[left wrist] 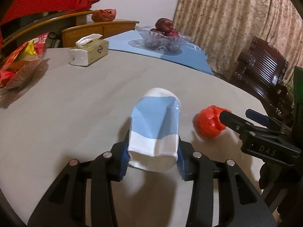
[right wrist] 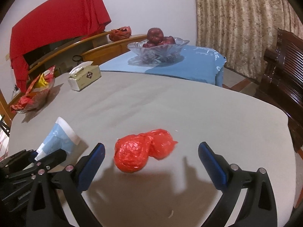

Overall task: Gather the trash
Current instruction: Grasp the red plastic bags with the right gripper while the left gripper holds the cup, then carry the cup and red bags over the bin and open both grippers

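A snack bowl (left wrist: 20,70) and tissue box (left wrist: 89,52) sit at the table's (left wrist: 94,98) left. The left gripper (left wrist: 153,160) is clamped on a dented blue-and-white cup (left wrist: 154,128), lifted off the table. Right of it, the red bag (right wrist: 141,149) lies on the table between the right gripper's (right wrist: 151,160) 2 wide-apart fingers, untouched.

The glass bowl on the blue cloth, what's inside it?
Dark red apples are piled in the clear cut-glass bowl. How many is unclear, since the top apple and the patterned glass hide the lower ones.
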Tool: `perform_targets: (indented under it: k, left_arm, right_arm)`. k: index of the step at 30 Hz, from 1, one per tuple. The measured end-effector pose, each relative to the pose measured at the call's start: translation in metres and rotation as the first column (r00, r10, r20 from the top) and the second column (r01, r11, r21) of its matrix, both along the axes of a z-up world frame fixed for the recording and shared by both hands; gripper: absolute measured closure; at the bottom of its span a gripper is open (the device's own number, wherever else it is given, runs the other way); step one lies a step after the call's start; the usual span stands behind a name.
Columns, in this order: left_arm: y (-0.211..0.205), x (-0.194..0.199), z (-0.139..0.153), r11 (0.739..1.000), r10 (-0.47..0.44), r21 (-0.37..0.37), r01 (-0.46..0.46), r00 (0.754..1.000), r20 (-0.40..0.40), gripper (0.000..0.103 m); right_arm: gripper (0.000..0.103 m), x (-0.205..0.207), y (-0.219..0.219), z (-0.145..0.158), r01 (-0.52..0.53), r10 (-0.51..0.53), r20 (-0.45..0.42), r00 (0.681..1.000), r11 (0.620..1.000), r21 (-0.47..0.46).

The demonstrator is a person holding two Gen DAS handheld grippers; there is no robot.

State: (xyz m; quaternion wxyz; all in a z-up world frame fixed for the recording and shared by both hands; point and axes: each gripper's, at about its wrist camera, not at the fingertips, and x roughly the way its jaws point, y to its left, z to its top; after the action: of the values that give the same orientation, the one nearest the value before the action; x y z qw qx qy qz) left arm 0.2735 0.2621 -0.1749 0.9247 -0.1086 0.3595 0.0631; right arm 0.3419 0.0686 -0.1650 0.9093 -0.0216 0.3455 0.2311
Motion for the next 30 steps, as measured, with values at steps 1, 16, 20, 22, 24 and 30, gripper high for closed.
perform_targets:
  k: [1,16,20,22,24,30]
  left_arm:
    - [0.002,0.0,0.0,1.0,0.004,0.003,-0.004,1.0,0.0,0.063]
    - [0.008,0.001,-0.008,0.999,0.032,-0.009,-0.033,0.999,-0.012,0.063]
    - [0.006,0.001,-0.004,1.0,0.027,0.001,-0.027,1.0,-0.009,0.063]
    - [0.003,-0.001,0.0,1.0,0.023,0.005,-0.023,1.0,-0.004,0.063]
    - [0.0,-0.003,0.004,1.0,0.019,0.009,-0.019,1.0,0.002,0.063]
    - [-0.019,-0.016,0.022,1.0,0.0,0.02,-0.001,1.0,0.031,0.063]
  right_arm:
    - [0.006,0.001,0.002,-0.001,-0.001,0.001,-0.003,1.0,1.0,-0.003]
    - [0.031,0.015,0.021,-0.021,-0.06,0.056,-0.092,0.994,0.997,-0.044]
    - [0.051,0.009,0.022,-0.019,-0.096,0.092,-0.098,0.991,0.995,-0.033]
    - [0.058,0.006,0.019,-0.015,-0.102,0.099,-0.096,0.99,0.995,-0.022]
    - [0.06,0.001,0.014,-0.009,-0.098,0.097,-0.088,0.991,0.995,-0.004]
    - [0.06,-0.021,-0.011,0.015,-0.084,0.085,-0.043,0.995,0.996,0.03]
